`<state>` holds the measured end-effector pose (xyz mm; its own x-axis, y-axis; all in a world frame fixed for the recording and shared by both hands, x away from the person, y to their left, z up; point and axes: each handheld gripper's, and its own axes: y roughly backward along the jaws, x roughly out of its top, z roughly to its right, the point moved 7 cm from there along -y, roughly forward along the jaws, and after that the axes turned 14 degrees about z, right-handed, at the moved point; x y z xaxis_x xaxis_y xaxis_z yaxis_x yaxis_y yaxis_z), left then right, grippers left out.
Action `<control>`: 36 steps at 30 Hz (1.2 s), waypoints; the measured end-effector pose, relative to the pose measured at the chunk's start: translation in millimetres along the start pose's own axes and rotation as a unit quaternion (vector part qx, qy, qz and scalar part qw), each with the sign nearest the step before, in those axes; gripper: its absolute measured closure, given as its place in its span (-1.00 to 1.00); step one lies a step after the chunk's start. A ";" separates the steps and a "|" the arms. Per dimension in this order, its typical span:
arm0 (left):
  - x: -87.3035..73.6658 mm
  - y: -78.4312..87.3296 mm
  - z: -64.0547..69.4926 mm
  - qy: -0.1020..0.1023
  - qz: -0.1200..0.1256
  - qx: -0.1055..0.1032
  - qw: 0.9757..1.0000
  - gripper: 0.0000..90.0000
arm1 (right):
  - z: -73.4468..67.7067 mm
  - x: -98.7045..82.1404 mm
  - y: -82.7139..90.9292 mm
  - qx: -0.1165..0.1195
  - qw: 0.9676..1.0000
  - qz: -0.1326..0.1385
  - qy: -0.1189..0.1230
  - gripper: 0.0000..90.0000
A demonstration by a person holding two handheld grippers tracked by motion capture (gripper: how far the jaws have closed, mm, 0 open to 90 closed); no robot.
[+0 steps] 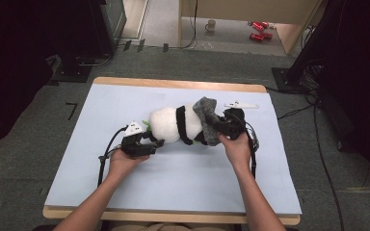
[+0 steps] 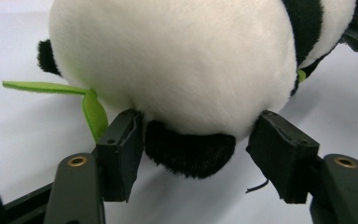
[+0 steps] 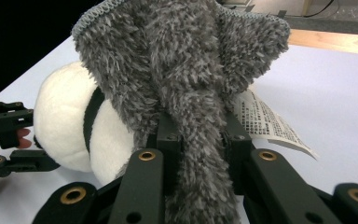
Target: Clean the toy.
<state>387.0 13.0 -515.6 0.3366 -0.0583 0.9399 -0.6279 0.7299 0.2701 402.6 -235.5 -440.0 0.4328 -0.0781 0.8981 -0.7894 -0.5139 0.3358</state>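
on the pale blue table (image 1: 183, 178) a panda toy (image 1: 173, 124) lies on its side, long axis running left to right, head end toward the left gripper (image 1: 147, 144). that gripper's jaws stand apart, released, on either side of a black ear (image 2: 189, 154) under the white head, pads close but not pressing. at the other end the right gripper (image 3: 198, 144) is clenched on a fuzzy grey cloth (image 3: 186, 70) draped over the toy's rear, a paper tag (image 3: 265, 121) poking out beside it. i'd judge the left hand is placed to clamp the head while the right hand works the cloth along the body toward it.
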 end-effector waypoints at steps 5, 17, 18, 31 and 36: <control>3.5 -7.3 -3.9 0.005 0.006 0.008 1.000 0.08 | 1.7 0.5 -1.8 -0.001 1.000 0.004 -0.003 0.66; 25.9 14.4 11.9 0.086 -0.040 -0.035 0.995 0.56 | -6.0 17.4 13.0 0.017 1.000 0.011 -0.020 0.67; 28.3 19.1 14.6 0.100 -0.046 -0.039 0.993 0.56 | -8.5 19.5 15.5 0.021 1.000 0.012 -0.019 0.67; 25.0 31.0 31.1 0.116 -0.062 -0.031 0.991 0.51 | -75.6 39.7 28.2 0.096 0.995 0.020 0.004 0.67; 23.5 27.4 32.1 0.114 -0.053 -0.021 0.992 0.50 | -112.3 23.6 13.0 0.134 0.991 -0.001 0.019 0.68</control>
<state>355.2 9.8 -479.4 0.5513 0.0160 0.8342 -0.5527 0.7560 0.3507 353.7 -148.0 -382.6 0.4142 -0.0472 0.9090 -0.6428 -0.7222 0.2554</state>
